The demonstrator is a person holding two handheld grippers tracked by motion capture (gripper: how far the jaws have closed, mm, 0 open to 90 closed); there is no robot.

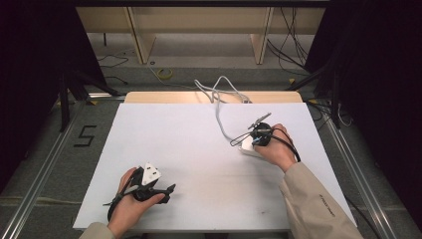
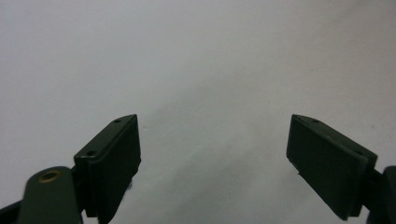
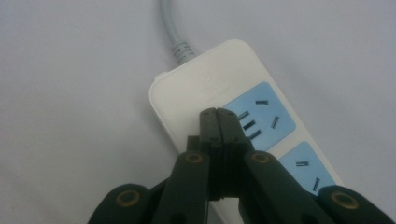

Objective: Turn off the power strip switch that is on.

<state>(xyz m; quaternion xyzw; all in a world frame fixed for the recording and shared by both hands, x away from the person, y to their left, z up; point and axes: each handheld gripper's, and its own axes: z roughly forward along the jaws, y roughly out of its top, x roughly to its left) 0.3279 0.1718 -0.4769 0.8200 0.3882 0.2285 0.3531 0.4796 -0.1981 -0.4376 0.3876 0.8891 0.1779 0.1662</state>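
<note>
A white power strip (image 3: pixel 201 84) with light-blue socket panels (image 3: pixel 268 109) lies on the white table (image 1: pixel 199 149), right of centre. Its grey-white cable (image 3: pixel 175 32) runs off toward the table's far edge (image 1: pixel 219 112). My right gripper (image 3: pixel 217 114) is shut with nothing between its jaws. Its tips point down at the strip's top, just beside the first blue socket; whether they touch it I cannot tell. In the high view the right gripper (image 1: pixel 255 141) stands over the strip (image 1: pixel 246 148). My left gripper (image 2: pixel 212 154) is open wide over bare table near the front left (image 1: pixel 168 194).
A wooden board (image 1: pixel 149 97) borders the table's far edge, where the cable loops over it. Metal rails (image 1: pixel 50 154) run along both sides on the floor. A "5" mark (image 1: pixel 85 135) sits on the floor at the left, and loose cables (image 1: pixel 165 73) lie beyond the table.
</note>
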